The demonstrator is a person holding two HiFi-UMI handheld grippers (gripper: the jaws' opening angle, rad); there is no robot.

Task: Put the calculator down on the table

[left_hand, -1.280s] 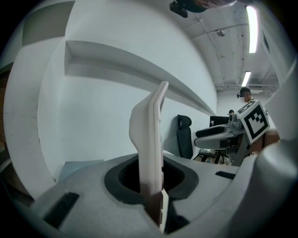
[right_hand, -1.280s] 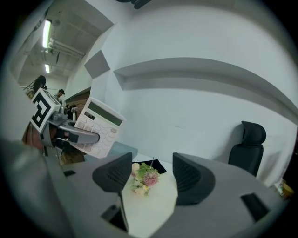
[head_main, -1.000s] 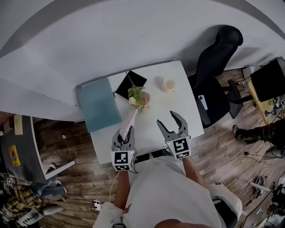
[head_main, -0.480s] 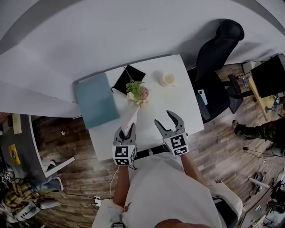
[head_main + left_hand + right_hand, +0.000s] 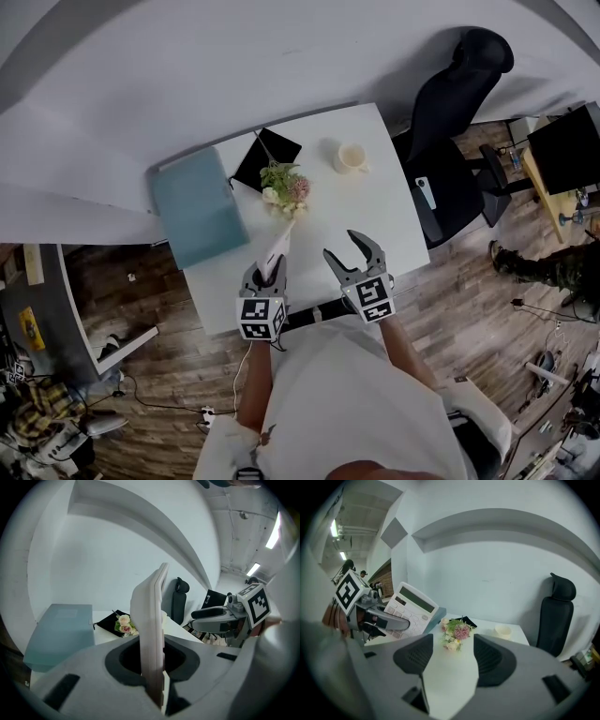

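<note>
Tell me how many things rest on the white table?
4: a teal box at the left edge, a black pouch at the back, flowers mid-table, a cup back right. The near edge is partly hidden.

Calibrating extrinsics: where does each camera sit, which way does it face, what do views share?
Head view: on the person's head, facing steeply down at the white table; shows torso, forearms, left gripper and right gripper.
Left gripper view: on the left gripper, facing along its jaws, shut on the edge-on calculator; own jaws show.
Right gripper view: on the right gripper, facing along its open, empty jaws over the table.
Shared: all three show the flowers; each gripper view sees the other gripper.
</note>
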